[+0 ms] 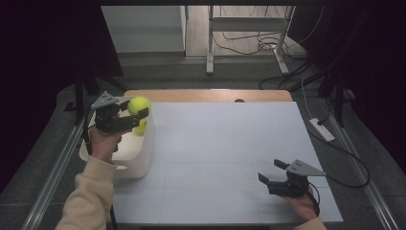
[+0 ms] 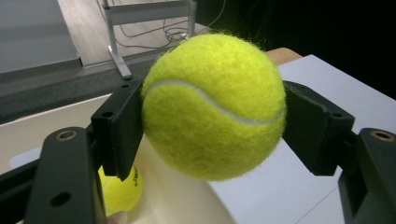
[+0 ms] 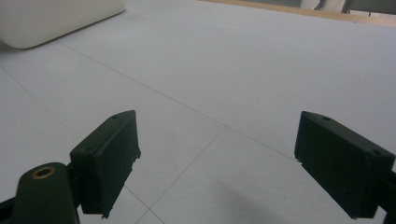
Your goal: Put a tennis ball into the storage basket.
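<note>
The left tool (image 1: 135, 111) clenches a tennis ball (image 1: 139, 105) above the tub (image 1: 143, 158), ready to carry, while the right tool (image 1: 272, 172) rests released.

bkgd: white stand legs (image 1: 210, 43) – loose cables (image 1: 249, 40) on floor | power strip (image 1: 321, 129) rt of table

1. You have only one trace of print here: a small dark mark on the second tennis ball (image 2: 122, 189), the one lying low in the white bin (image 2: 28, 135) in the left gripper view. It is too small and cut off for you to read.
2. The tennis ball (image 2: 214, 106) you hold up shows you its white seam and no lettering.
</note>
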{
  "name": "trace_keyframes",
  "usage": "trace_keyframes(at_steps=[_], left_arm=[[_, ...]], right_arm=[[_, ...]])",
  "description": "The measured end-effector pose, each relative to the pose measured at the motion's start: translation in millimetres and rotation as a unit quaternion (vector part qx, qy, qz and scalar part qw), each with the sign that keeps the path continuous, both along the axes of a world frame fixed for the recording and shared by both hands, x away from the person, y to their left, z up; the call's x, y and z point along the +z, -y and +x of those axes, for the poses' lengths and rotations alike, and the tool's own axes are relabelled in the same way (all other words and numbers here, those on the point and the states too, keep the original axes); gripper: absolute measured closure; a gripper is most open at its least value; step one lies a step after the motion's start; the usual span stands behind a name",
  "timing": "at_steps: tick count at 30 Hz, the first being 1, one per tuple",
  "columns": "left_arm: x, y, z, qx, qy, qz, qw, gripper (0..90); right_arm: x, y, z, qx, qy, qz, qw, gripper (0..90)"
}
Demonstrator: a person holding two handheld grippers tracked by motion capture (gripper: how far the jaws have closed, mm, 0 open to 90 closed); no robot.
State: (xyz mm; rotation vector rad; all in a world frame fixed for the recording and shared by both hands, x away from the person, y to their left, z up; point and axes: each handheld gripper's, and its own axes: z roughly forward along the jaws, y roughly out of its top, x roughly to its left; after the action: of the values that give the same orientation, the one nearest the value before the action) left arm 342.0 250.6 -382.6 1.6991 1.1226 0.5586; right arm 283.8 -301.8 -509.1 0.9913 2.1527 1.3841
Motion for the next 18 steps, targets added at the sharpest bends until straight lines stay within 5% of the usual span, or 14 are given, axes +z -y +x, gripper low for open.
trace_keyframes(at_steps=[18], left_arm=[[-8.5,-21.7,1.7,0.047,-0.022,0.025,0.9983,27.4]], right_arm=[[-0.8,-0.1,1.0,0.001,-0.002,-0.001,1.0,13.6]])
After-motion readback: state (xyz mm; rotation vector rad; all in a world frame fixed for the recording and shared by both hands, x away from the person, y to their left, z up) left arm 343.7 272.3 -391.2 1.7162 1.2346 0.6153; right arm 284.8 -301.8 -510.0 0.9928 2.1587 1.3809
